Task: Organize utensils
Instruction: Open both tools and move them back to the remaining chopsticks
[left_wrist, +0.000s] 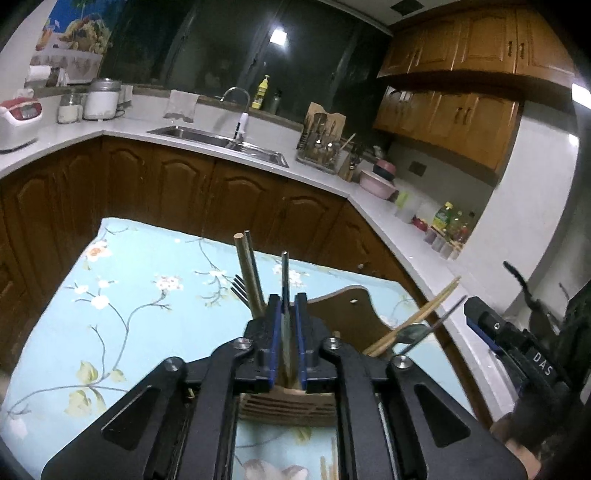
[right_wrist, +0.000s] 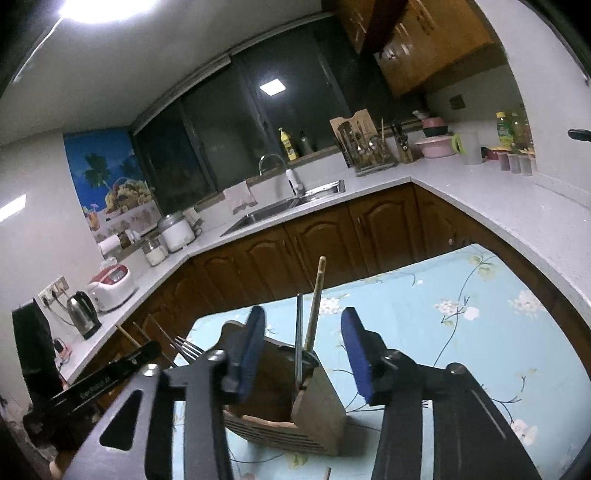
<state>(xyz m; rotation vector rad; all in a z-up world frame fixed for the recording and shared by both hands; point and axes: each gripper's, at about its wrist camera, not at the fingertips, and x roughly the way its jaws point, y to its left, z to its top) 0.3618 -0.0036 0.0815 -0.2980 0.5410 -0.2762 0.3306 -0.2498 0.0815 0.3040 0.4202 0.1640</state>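
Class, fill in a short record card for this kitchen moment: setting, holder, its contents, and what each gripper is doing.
Setting: floral blue tablecloth on a table, in front of brown kitchen cabinets
Holder: wooden utensil holder, standing on the cloth
Contents: fork, chopsticks and other upright utensils
Left gripper: fingers nearly closed around a thin upright utensil
Right gripper: open, fingers either side of two upright utensils, touching neither
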